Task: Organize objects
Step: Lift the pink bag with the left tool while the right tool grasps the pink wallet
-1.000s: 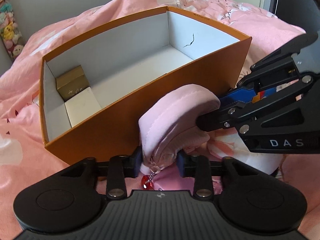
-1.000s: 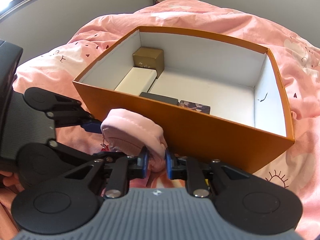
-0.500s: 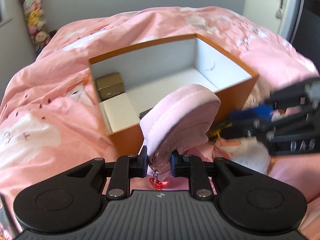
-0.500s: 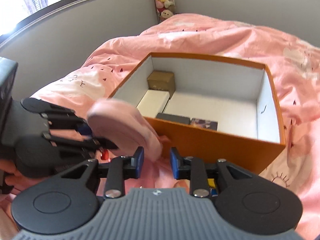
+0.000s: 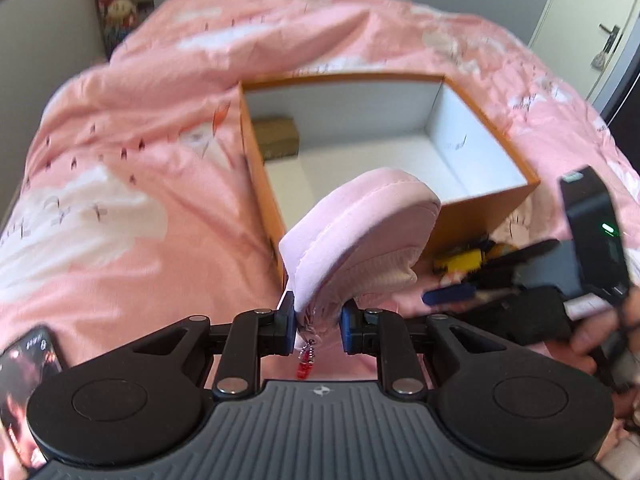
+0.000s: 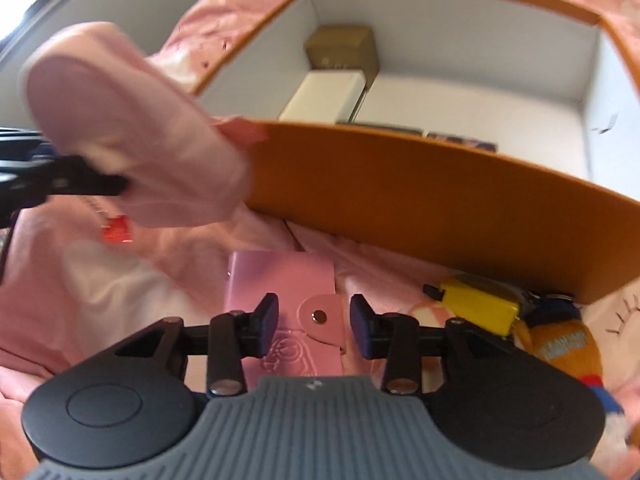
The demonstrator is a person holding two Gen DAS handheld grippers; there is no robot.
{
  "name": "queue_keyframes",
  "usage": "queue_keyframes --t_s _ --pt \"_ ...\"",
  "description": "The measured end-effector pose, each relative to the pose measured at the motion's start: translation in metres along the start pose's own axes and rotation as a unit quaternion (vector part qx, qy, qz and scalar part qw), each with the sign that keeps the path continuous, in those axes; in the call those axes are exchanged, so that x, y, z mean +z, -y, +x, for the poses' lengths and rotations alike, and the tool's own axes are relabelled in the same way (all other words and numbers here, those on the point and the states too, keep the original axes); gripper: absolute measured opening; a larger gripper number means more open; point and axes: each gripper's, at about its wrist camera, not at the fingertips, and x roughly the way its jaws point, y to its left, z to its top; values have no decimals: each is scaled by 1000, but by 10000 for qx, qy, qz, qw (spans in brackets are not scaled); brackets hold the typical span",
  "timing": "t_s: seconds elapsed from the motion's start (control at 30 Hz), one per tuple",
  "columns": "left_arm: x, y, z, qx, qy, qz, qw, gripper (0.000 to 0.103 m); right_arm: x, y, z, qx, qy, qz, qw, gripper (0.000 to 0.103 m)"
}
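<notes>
Progress: partly done. The orange box [image 6: 420,188] on the bed [image 5: 132,208] already holds a gold box [image 6: 344,46], a white box [image 6: 324,96] and two flat dark items against its near wall. Remaining outside, as far as visible: the pink pouch [image 5: 360,236], a pink wallet [image 6: 288,300], a yellow item [image 6: 478,306] and an orange plush toy [image 6: 568,354]. A phone [image 5: 24,392] lies at the lower left edge of the left wrist view; whether it belongs to the job cannot be told.

Left gripper [image 5: 318,324]: jaws clamped on the pouch's lower edge, near its zip. The pouch stands up ahead of the jaws, clear of the bedding, in front of the box's near corner and not yet over the opening. A red charm [image 5: 306,366] hangs below the jaws.

Right gripper [image 6: 314,326]: jaws apart and opening, nothing pressed between them. The wallet lies directly beneath and just ahead of them, its snap tab in the gap. The yellow item and plush lie to their right, beside the box wall.

Pose: both grippers pitch steeply downward. The hand [image 5: 600,332] carrying the right gripper shows at the right of the left wrist view.

Judgement: the pouch goes into the box next; the wallet appears to be the right gripper's next pick.
</notes>
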Motion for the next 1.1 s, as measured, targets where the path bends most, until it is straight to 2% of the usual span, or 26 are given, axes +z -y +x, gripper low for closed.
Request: queue_keyframes --t_s 0.07,0.23,0.33,0.47,0.6,0.8,0.83,1.0,1.1 --pt "-1 -2 6 41 -322 23 9995 24 3 6 12 105 -248 64 9996 43" --pt "-14 -8 38 241 -791 -95 9965 25 15 17 28 413 -529 313 9973 49" --pt "-20 -14 48 301 -573 -318 9974 26 20 21 36 549 -736 433 9948 52" --pt "-23 -21 55 150 -250 -661 9974 27 29 22 47 718 -973 508 9914 56" --pt "-27 -25 56 99 -26 -932 9956 29 35 23 59 954 -1220 535 9865 65" --pt "-29 -16 48 171 199 -749 9968 28 39 20 68 1086 -1392 580 9826 66" --pt "-28 -16 46 156 200 -779 9966 28 39 19 66 1074 -1385 556 9829 63" --pt "-29 -17 41 88 149 -1011 9947 27 34 17 43 922 -1157 634 9870 34" --pt "-31 -16 40 63 101 -1044 9945 26 27 18 26 1095 -998 842 9854 34"
